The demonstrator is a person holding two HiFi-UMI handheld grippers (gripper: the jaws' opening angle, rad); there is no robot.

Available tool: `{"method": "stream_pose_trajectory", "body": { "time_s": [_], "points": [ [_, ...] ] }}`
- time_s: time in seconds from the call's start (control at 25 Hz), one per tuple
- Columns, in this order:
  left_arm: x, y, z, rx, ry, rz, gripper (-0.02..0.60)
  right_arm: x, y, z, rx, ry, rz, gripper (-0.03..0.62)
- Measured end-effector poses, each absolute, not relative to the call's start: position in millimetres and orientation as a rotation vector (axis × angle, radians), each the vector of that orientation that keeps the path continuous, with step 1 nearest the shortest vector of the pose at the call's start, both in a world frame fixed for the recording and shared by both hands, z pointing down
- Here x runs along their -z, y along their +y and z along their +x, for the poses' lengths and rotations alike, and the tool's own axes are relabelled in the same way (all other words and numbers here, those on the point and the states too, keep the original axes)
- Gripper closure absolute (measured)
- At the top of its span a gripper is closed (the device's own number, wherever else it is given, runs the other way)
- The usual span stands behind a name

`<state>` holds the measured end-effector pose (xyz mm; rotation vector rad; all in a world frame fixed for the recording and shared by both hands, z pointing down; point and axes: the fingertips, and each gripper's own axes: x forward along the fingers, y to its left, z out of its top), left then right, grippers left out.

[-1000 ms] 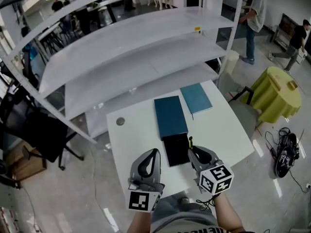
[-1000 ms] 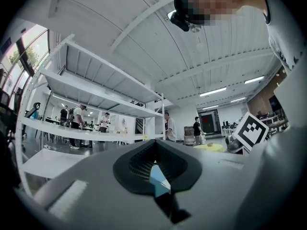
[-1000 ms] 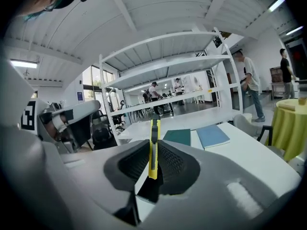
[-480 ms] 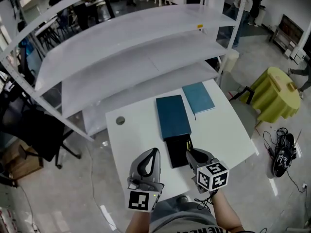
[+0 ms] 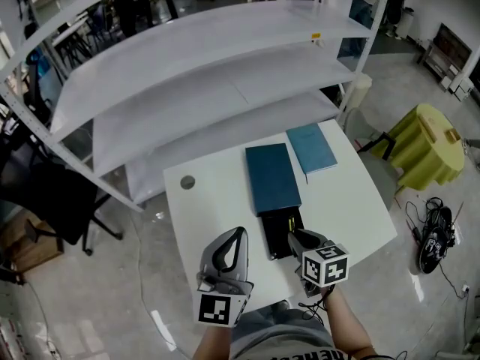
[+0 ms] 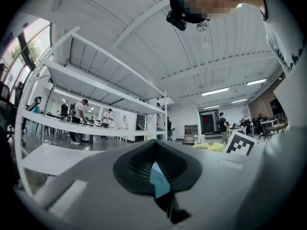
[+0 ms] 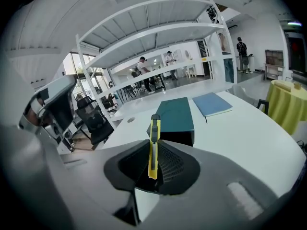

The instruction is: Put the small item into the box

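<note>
A yellow utility knife (image 7: 153, 145) stands upright between the jaws of my right gripper (image 7: 154, 163), which is shut on it. In the head view the right gripper (image 5: 296, 236) hovers at the near right edge of the box's black open part (image 5: 277, 232). The dark teal box (image 5: 272, 178) lies on the white table (image 5: 217, 201); in the right gripper view the box (image 7: 177, 112) is straight ahead. My left gripper (image 5: 233, 238) is held off the table's near edge, left of the box, shut with nothing in it, its fingers (image 6: 154, 159) pointing up and outward.
A lighter blue notebook (image 5: 312, 148) lies beyond the box at the right. A small grey round disc (image 5: 187, 181) sits at the table's far left. White shelving (image 5: 202, 88) rises behind the table. A yellow-covered stool (image 5: 429, 145) and cables (image 5: 435, 235) are on the floor at the right.
The right gripper with the knife has moved a little forward and left, closer to the box's black near end. The left gripper has stayed in place.
</note>
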<state>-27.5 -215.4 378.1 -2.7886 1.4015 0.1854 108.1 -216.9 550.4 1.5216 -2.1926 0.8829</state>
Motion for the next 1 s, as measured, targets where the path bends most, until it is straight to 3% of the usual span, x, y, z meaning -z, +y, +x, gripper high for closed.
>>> {"method": "stream_pose_trajectory", "body": {
  "time_s": [1.0],
  "points": [
    [-397.0,-232.8,-63.0,-0.166,1.476,-2.811,0.569,-629.7,-245.3,89.1,-1.028,-1.888,1.352,0.542]
  ]
}}
